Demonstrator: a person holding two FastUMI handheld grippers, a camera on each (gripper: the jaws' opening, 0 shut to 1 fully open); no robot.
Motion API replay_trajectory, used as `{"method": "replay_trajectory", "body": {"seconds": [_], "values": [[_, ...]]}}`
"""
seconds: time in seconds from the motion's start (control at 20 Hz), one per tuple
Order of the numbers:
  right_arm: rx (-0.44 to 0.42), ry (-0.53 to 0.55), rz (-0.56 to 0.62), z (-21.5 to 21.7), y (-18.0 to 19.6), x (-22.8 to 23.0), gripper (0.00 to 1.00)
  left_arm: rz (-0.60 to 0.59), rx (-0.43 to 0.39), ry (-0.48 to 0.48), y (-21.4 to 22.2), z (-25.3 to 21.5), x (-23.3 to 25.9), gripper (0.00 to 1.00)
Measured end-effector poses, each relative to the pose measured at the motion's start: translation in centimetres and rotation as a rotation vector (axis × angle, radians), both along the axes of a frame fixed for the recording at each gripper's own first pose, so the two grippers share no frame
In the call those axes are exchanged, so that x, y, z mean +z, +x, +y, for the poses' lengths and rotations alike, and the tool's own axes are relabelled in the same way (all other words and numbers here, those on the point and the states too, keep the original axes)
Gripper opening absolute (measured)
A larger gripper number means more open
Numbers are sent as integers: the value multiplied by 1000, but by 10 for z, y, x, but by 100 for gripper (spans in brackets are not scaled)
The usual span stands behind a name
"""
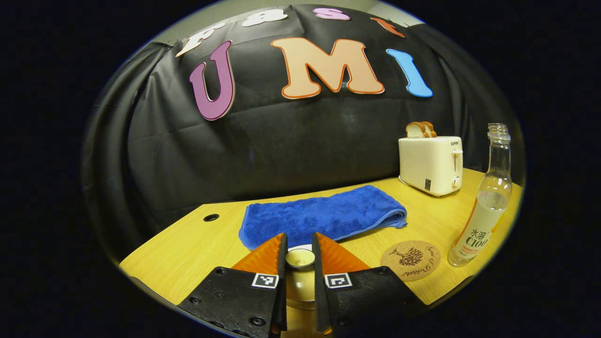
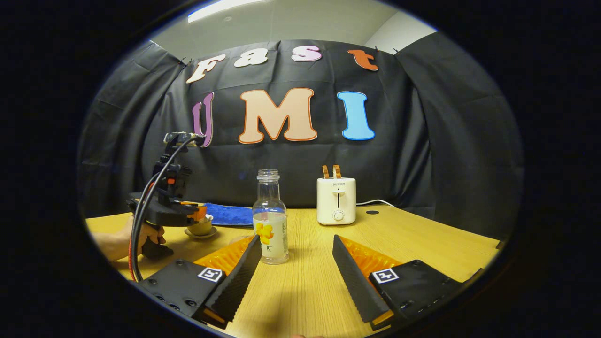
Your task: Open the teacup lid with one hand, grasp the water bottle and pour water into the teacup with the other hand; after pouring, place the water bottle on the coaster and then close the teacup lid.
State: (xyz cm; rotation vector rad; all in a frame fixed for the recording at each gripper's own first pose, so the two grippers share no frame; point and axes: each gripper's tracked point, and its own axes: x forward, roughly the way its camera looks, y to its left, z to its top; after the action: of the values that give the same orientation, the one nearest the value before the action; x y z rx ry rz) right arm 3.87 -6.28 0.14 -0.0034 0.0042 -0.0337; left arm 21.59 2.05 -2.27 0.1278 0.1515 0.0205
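The water bottle point(image 2: 270, 217) stands upright on the desk point(image 2: 422, 234), uncapped mouth up, beside the coaster point(image 1: 411, 260). The right hand-held gripper point(image 2: 296, 263) gapes wide before it; the left hand-held gripper point(image 1: 299, 256) pinches the teacup lid point(image 1: 300, 257).

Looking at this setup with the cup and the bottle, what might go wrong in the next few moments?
1. The left gripper has its fingers close around the small knob of the gold teacup lid; such a narrow hold could slip.
2. The clear glass water bottle stands uncapped and part full; the open right gripper might knock it and spill.
3. The round cork coaster is small, so the bottle could land off-centre.
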Motion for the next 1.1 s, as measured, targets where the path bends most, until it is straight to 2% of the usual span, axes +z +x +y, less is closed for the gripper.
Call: {"method": "replay_trajectory", "body": {"seconds": [0.05,0.1,0.3,0.35,0.65,0.8,1.1], "values": [[0,0,0,1,-1,-1,98,-16,-4,4,-2,0,2,21],[-1,0,0,1,-1,-1,94,-25,-8,14,-4,1,3,21],[-6,-1,-1,-1,-2,-1,94,-45,-23,20,-17,1,8,21],[-6,0,-1,-1,-1,-1,98,-50,-27,15,-23,2,9,21],[4,1,-2,5,2,-1,98,-128,-43,34,-79,18,22,21],[19,2,-1,16,5,-1,98,-147,-68,20,-106,22,23,20],[47,3,8,43,28,-5,98,-151,-65,-31,-139,42,23,21]]}}
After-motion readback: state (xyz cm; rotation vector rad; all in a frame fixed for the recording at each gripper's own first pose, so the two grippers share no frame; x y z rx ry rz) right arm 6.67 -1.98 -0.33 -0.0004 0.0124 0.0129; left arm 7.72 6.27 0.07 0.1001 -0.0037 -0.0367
